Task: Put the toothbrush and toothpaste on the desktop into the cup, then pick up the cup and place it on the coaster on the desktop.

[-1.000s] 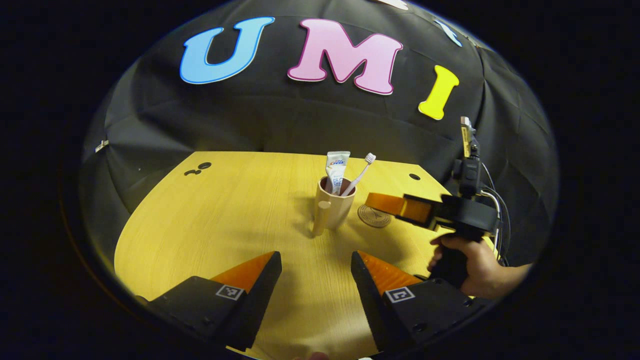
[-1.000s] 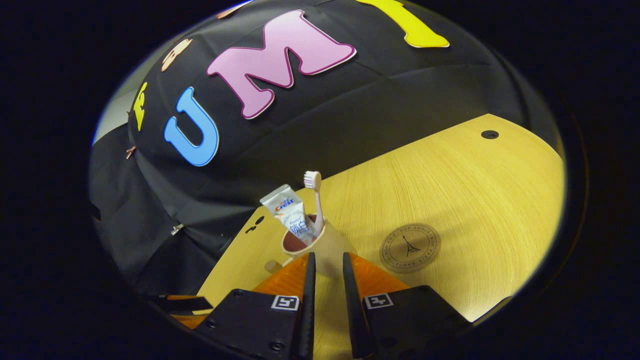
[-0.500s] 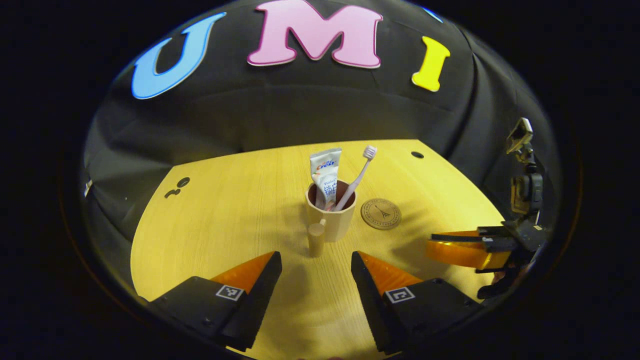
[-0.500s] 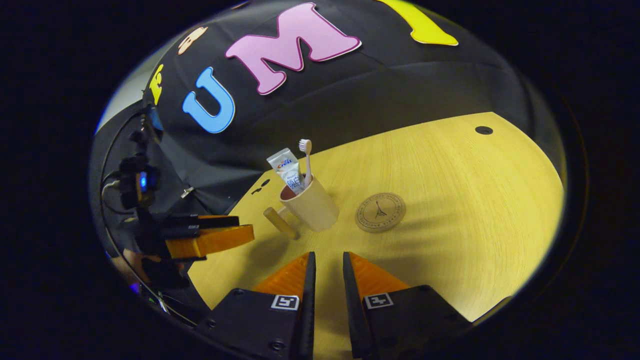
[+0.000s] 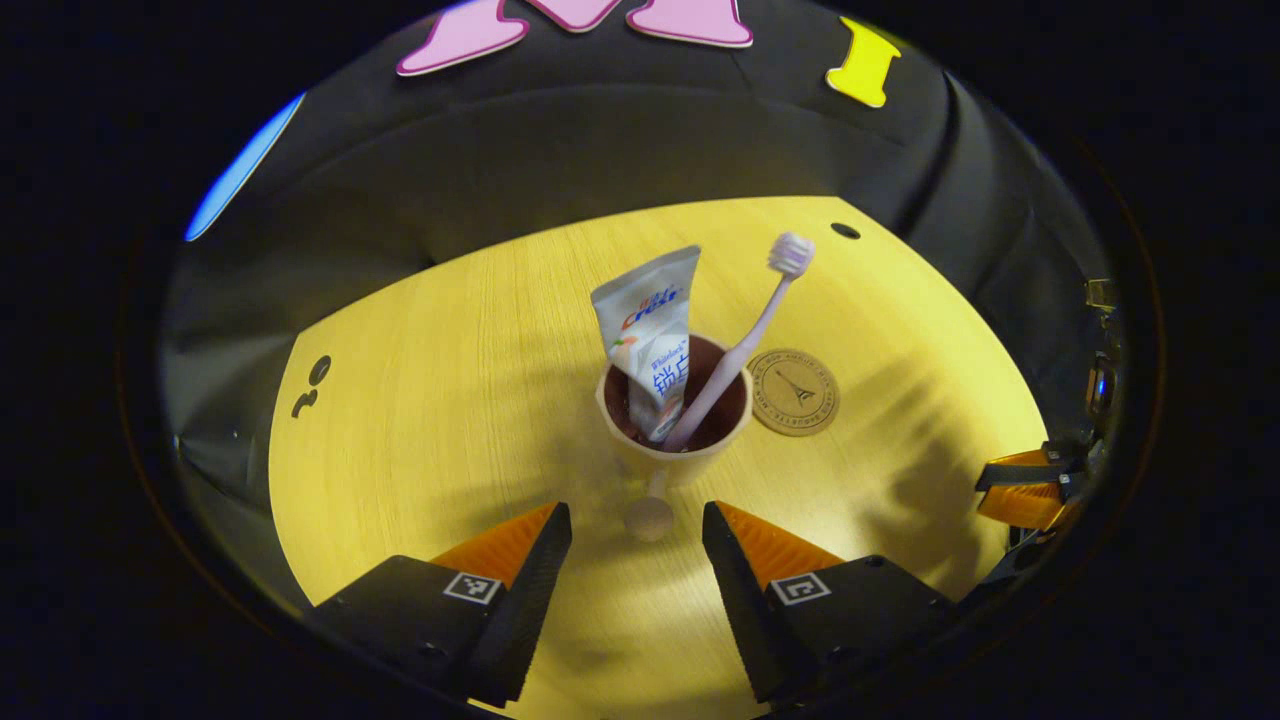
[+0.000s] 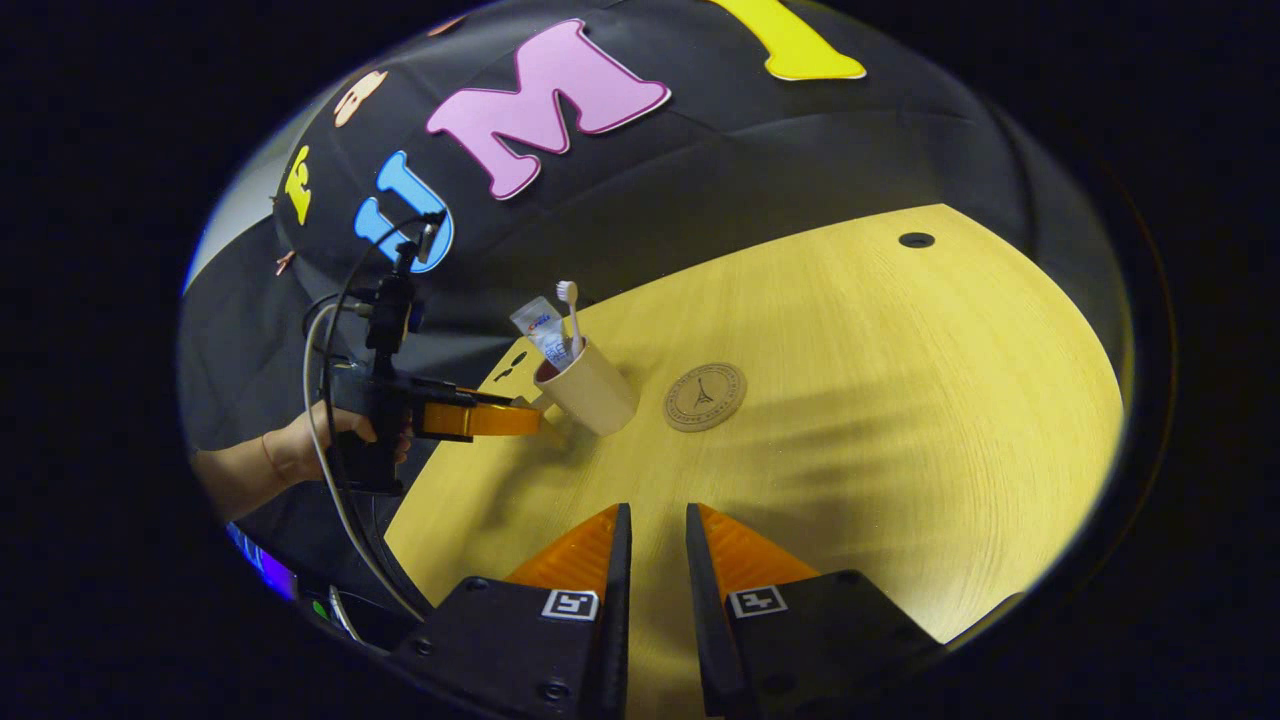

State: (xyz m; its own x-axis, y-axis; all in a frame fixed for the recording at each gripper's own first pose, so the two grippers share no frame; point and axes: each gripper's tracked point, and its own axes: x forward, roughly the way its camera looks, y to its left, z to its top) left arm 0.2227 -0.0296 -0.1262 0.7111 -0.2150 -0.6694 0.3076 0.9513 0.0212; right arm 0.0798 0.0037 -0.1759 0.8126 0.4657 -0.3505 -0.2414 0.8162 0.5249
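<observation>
Left gripper view: cup holds toothpaste, toothbrush; left hand-held gripper apart.

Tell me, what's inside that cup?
Inside the cup stand a toothpaste tube and a pink toothbrush, bristles up, both leaning on the rim. Their lower ends and the cup's bottom are hidden.

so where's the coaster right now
The coaster lies flat on the desktop, bare, just right of the cup in the left gripper view, close beside it.
</observation>
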